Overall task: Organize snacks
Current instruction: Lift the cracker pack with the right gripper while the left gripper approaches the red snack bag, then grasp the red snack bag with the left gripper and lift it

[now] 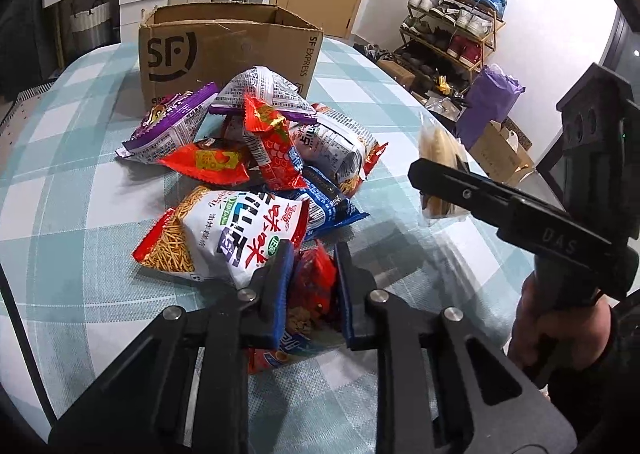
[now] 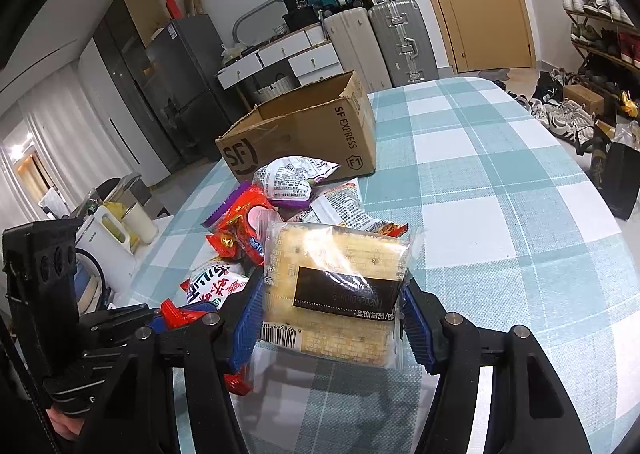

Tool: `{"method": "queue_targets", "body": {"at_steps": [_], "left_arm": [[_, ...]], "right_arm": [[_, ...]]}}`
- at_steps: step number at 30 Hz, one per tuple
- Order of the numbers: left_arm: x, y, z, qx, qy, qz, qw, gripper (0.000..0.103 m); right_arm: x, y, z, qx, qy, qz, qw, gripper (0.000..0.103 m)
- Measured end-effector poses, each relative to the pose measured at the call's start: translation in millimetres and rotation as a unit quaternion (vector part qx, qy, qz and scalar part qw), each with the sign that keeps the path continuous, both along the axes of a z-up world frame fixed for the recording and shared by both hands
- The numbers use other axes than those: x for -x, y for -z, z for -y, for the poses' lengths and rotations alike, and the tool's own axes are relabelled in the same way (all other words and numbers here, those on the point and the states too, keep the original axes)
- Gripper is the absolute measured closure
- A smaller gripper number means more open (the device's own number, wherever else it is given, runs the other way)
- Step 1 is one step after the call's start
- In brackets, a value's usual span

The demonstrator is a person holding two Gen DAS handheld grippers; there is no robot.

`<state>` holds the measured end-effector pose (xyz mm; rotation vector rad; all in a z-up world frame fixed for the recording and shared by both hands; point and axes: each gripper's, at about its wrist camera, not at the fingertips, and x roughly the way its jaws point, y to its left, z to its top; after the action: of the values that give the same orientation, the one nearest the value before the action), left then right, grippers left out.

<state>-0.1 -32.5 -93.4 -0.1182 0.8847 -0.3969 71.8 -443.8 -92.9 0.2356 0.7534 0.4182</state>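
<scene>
A heap of snack packets [image 1: 256, 169] lies on the checked tablecloth in front of an open cardboard SF box [image 1: 228, 49], also in the right wrist view [image 2: 308, 137]. My left gripper [image 1: 310, 290] is shut on a red snack packet [image 1: 314, 282] at the near edge of the heap. My right gripper [image 2: 332, 306] is shut on a clear-wrapped cracker pack [image 2: 336, 286] and holds it above the table, right of the heap; the pack also shows in the left wrist view [image 1: 440, 169], held by the right gripper [image 1: 424, 173].
The teal-and-white checked table [image 2: 500, 213] stretches to the right of the heap. Suitcases [image 2: 384, 37] and a drawer unit stand behind the box. A shoe rack [image 1: 452, 25] and bags stand on the floor at the right.
</scene>
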Motion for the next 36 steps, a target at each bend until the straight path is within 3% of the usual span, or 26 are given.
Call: {"method": "queue_targets", "body": {"at_steps": [10,14,20,29,32,34,36], "left_arm": [[9,-3,-1,0.0,-0.003,0.017,0.9999,0.088],[18,1,11,-0.046,-0.009,0.061,0.997,0.082],[32,14,24,-0.084,0.005,0.067,0.9942,0.073],[51,6,17,-0.087,0.008,0.068,0.9938,0.073],[56,2,15,-0.092,0.001,0.077,0.9927,0.063],[58,0,15,-0.099,-0.006,0.081,0.9917,0.046],[59,-4,12,-0.087,-0.009,0.084,0.9926,0.044]], "right_arm": [[-1,2,3,-0.006,0.003,-0.001,1.0,0.04],[-1,4,2,-0.008,0.001,-0.004,1.0,0.04],[-1,5,1,-0.009,0.002,-0.003,1.0,0.04],[0,4,3,-0.015,0.005,-0.003,1.0,0.04],[0,4,3,-0.015,0.004,-0.001,1.0,0.04],[0,4,3,-0.015,0.004,-0.001,1.0,0.04],[1,4,3,-0.015,0.003,0.0,1.0,0.04]]}}
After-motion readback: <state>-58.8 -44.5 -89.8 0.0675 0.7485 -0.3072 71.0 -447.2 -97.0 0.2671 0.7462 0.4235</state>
